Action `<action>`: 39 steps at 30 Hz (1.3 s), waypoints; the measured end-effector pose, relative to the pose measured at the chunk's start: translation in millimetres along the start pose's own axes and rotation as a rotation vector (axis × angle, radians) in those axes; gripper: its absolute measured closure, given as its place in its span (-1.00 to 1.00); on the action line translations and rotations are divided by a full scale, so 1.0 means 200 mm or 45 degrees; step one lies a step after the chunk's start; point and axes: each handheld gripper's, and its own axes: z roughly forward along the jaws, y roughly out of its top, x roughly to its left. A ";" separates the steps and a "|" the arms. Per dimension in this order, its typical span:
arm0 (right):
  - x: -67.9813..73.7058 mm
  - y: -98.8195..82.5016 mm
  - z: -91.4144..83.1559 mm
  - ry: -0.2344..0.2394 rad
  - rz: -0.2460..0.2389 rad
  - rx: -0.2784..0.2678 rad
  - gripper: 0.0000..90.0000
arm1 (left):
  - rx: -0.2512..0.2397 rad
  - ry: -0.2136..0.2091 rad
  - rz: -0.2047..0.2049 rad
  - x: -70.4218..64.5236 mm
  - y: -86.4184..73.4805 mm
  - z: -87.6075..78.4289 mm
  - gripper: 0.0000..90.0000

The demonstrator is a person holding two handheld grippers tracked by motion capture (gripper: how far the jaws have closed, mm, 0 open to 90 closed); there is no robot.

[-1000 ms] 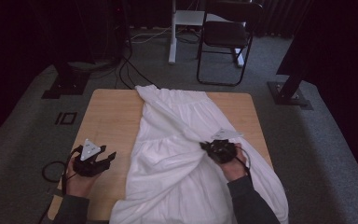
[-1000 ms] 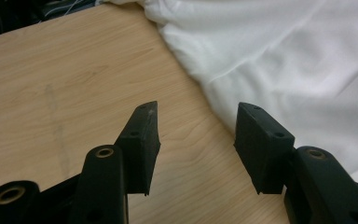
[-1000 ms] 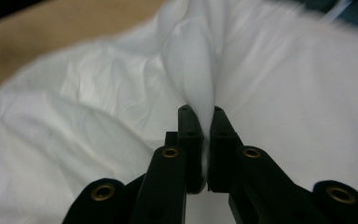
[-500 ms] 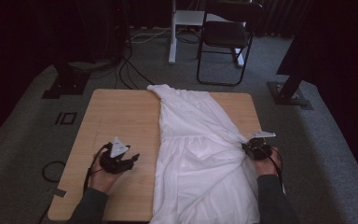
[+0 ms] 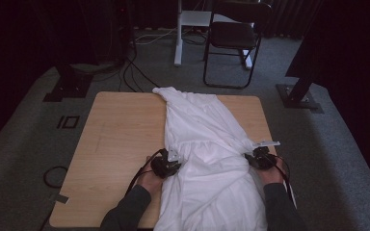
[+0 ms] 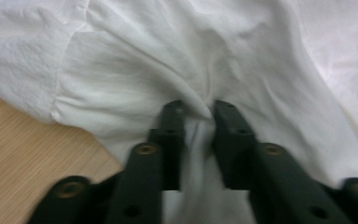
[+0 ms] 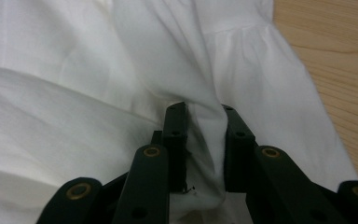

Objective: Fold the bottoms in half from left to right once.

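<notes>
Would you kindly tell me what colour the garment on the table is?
Plain white, no pattern; the garment shows best in the high view.

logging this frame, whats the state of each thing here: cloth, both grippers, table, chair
white cloth: spread lengthwise down the table, creased, near end hanging over the edge
left gripper: jaws just closing, pinching a fold of cloth
right gripper: jaws just easing apart, cloth bunched between them
table: left part bare
chair: upright, unoccupied, beyond the table
</notes>
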 end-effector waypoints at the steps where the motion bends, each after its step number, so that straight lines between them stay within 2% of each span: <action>1: 0.00 0.00 0.00 0.006 0.001 0.002 0.67 | 0.000 0.000 0.000 0.00 0.00 0.00 0.86; 3: 0.01 0.01 0.00 0.023 0.008 0.010 0.66 | 0.021 0.022 -0.004 0.04 0.00 0.00 0.91; 4: 0.02 0.02 0.01 0.028 0.008 0.013 0.65 | 0.036 0.056 -0.031 0.10 0.00 0.00 0.92; 5: 0.02 0.02 0.01 0.028 0.008 0.013 0.65 | 0.036 0.056 -0.031 0.10 0.00 0.00 0.93; 6: 0.06 0.03 0.02 0.051 -0.004 0.021 0.65 | 0.047 0.093 -0.070 0.16 -0.01 0.01 0.94; 7: 0.06 0.03 0.02 0.051 -0.004 0.021 0.65 | 0.047 0.093 -0.070 0.16 -0.01 0.01 0.94; 9: 0.10 0.05 0.03 0.070 -0.032 0.028 0.65 | 0.061 0.133 -0.112 0.24 -0.01 0.02 0.94; 11: 0.13 0.09 0.06 0.074 -0.049 0.033 0.69 | 0.068 0.169 -0.179 0.33 -0.01 0.03 0.94; 12: 0.15 0.13 0.09 0.076 -0.047 0.043 0.82 | 0.075 0.203 -0.232 0.42 -0.01 0.05 0.94; 13: 0.16 0.15 0.11 0.079 -0.061 0.046 0.83 | 0.078 0.217 -0.255 0.46 -0.01 0.06 0.94; 14: 0.17 0.18 0.13 0.080 -0.078 0.050 0.84 | 0.086 0.239 -0.267 0.49 0.00 0.07 0.94; 15: 0.18 0.20 0.14 0.078 -0.085 0.054 0.84 | 0.086 0.239 -0.267 0.49 0.00 0.07 0.94; 16: 0.19 0.22 0.16 0.082 -0.080 0.054 0.84 | 0.106 0.272 -0.289 0.53 0.02 0.08 0.94; 20: 0.17 0.28 0.22 0.068 -0.053 0.040 0.82 | 0.132 0.311 -0.297 0.57 0.05 0.11 0.91; 21: 0.15 0.30 0.24 0.052 -0.028 0.029 0.82 | 0.132 0.317 -0.301 0.58 0.05 0.12 0.91; 22: 0.11 0.33 0.27 0.031 0.037 0.006 0.80 | 0.115 0.309 -0.316 0.59 0.06 0.12 0.82; 23: 0.11 0.33 0.27 0.031 0.037 0.006 0.80 | 0.115 0.309 -0.316 0.59 0.06 0.12 0.73; 24: 0.08 0.36 0.29 0.012 0.070 0.017 0.74 | 0.097 0.303 -0.303 0.58 0.04 0.10 0.66; 25: 0.08 0.37 0.29 0.008 0.067 0.043 0.57 | 0.097 0.303 -0.303 0.58 0.04 0.10 0.62; 26: 0.08 0.38 0.28 -0.005 0.048 0.052 0.37 | 0.082 0.304 -0.294 0.57 0.03 0.09 0.57; 27: 0.08 0.38 0.28 -0.005 0.048 0.052 0.37 | 0.060 0.302 -0.287 0.56 0.02 0.06 0.57; 28: 0.08 0.39 0.21 -0.011 0.048 -0.012 0.24 | 0.016 0.295 -0.300 0.56 -0.02 -0.01 0.51; 29: 0.08 0.39 0.21 -0.011 0.048 -0.012 0.24 | 0.016 0.295 -0.300 0.56 -0.02 -0.01 0.49; 30: 0.11 0.41 0.13 0.004 0.047 -0.099 0.15 | -0.001 0.297 -0.316 0.57 -0.04 -0.04 0.47; 31: 0.11 0.41 0.13 0.004 0.047 -0.099 0.15 | -0.019 0.296 -0.329 0.57 -0.05 -0.07 0.47; 33: 0.16 0.43 0.08 0.065 0.007 -0.151 0.10 | -0.036 0.301 -0.358 0.57 -0.08 -0.13 0.44; 34: 0.23 0.45 0.06 0.168 -0.048 -0.162 0.02 | -0.050 0.304 -0.364 0.57 -0.09 -0.16 0.42; 35: 0.23 0.45 0.06 0.168 -0.048 -0.162 0.02 | -0.069 0.298 -0.371 0.56 -0.10 -0.19 0.42; 36: 0.32 0.47 0.07 0.259 -0.107 -0.154 -0.05 | -0.095 0.290 -0.376 0.55 -0.12 -0.24 0.39; 37: 0.32 0.47 0.07 0.259 -0.107 -0.154 -0.05 | -0.095 0.290 -0.376 0.55 -0.12 -0.24 0.38; 38: 0.42 0.50 0.09 0.330 -0.169 -0.158 -0.12 | -0.120 0.273 -0.375 0.53 -0.13 -0.28 0.37; 39: 0.42 0.50 0.09 0.330 -0.169 -0.158 -0.12 | -0.120 0.273 -0.375 0.53 -0.13 -0.28 0.36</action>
